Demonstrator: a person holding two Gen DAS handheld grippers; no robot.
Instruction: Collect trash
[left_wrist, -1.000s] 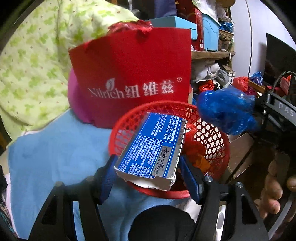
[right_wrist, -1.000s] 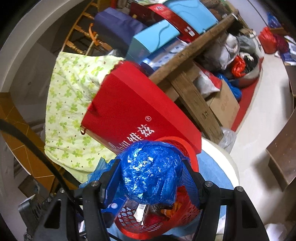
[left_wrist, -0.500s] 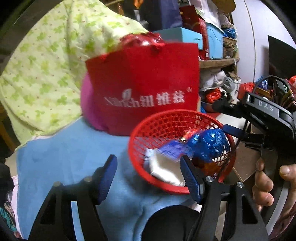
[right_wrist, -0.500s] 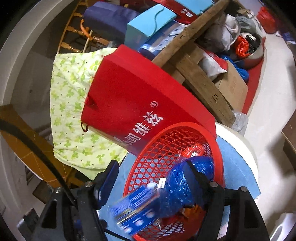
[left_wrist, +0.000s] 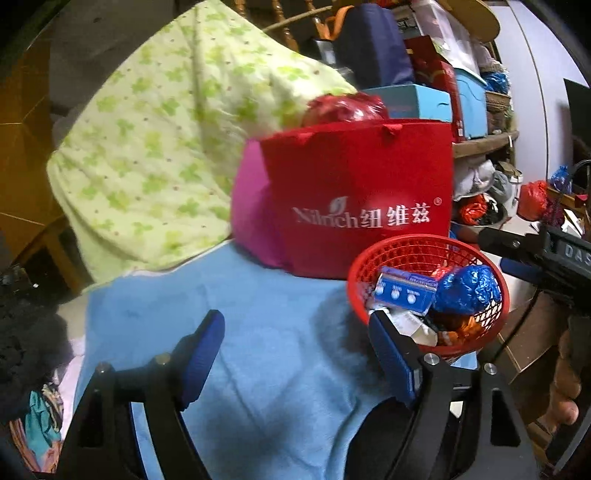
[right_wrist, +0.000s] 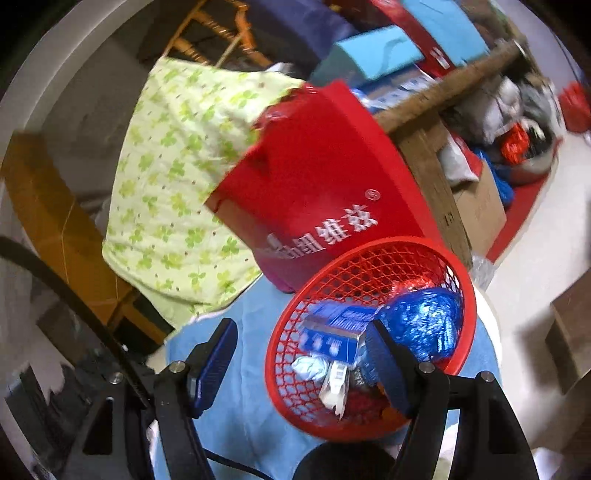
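Where trash lies: red basket (left_wrist: 428, 254)

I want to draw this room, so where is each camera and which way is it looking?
Left wrist: sits on the left gripper, looking slightly down over the blue cloth at the red basket and red bag; its own opening, empty jaws show, plus the right gripper's black body and a hand at the right edge.
Right wrist: sits on the right gripper, looking down into the same basket; its own empty jaws show.
Shared: basket, blue box, blue foil ball, red bag, green flowered quilt.
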